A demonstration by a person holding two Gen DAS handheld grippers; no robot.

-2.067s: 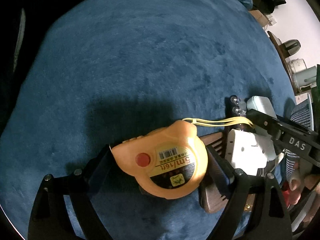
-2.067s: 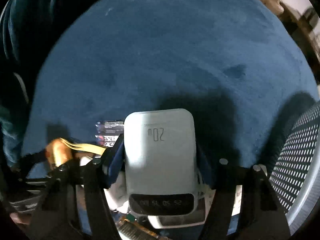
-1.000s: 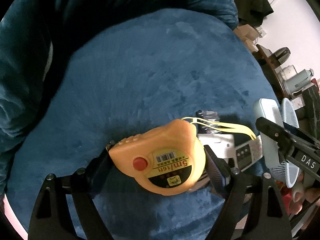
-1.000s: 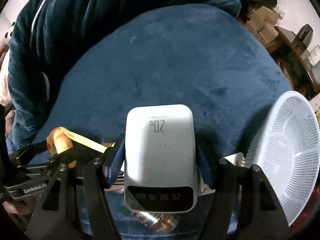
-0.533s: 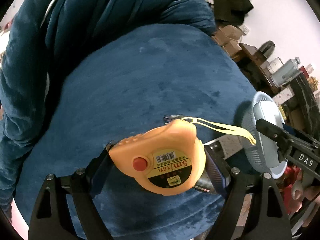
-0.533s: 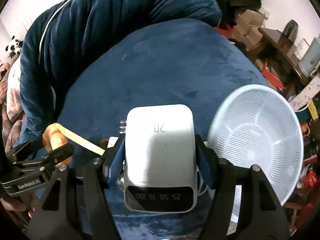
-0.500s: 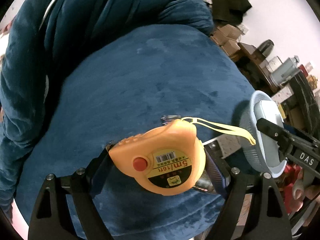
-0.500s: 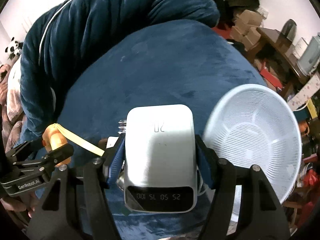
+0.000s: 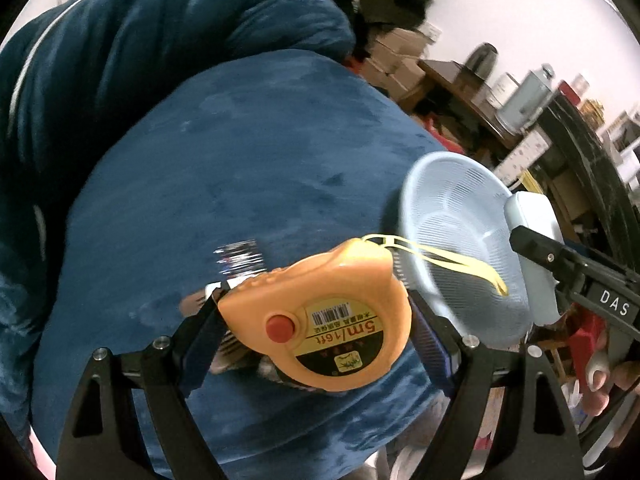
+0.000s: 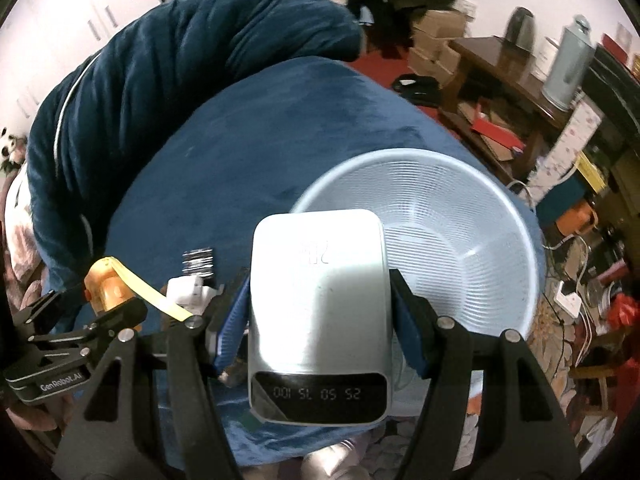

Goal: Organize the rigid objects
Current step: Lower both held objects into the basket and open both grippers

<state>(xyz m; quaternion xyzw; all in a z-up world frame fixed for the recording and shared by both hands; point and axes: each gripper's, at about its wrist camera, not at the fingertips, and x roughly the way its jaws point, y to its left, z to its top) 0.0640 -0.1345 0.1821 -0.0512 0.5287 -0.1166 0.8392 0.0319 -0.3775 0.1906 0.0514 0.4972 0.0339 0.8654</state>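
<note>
Blue cushion point(image 10: 260, 128) fills everything ahead of both jaws. Pale blue basket point(image 10: 460, 216) sits on its near right part, mouth tilted toward the right gripper point(image 10: 318, 292), directly ahead of and under those jaws; from the left gripper point(image 9: 316, 312) it lies ahead and to the right point(image 9: 452, 232). Right jaws are closed about halfway on the power bank point(image 10: 320, 300), pads on its 2 long side edges; its long axis runs straight out along the fingers, display end nearest the wrist, plain end already overhanging the basket rim. Left jaws are similarly part-closed on the orange tape measure point(image 9: 320, 320), flat labelled face up, red button toward the left jaw, strap point(image 9: 444, 262) trailing forward-right toward the basket. Loose items below and behind the jaws: white adapter point(image 10: 190, 290) and a small shiny pack point(image 10: 198, 260), blurred. My read: step in hand is dropping both held items into the basket, nothing in it yet. To do it well: push the power bank further forward until most of it is over the bowl, lower it, then open, otherwise it tips on the rim. Bring the tape measure in second, from the left, so the 2 grippers don't collide; watch that the strap doesn't snag the rim.
</note>
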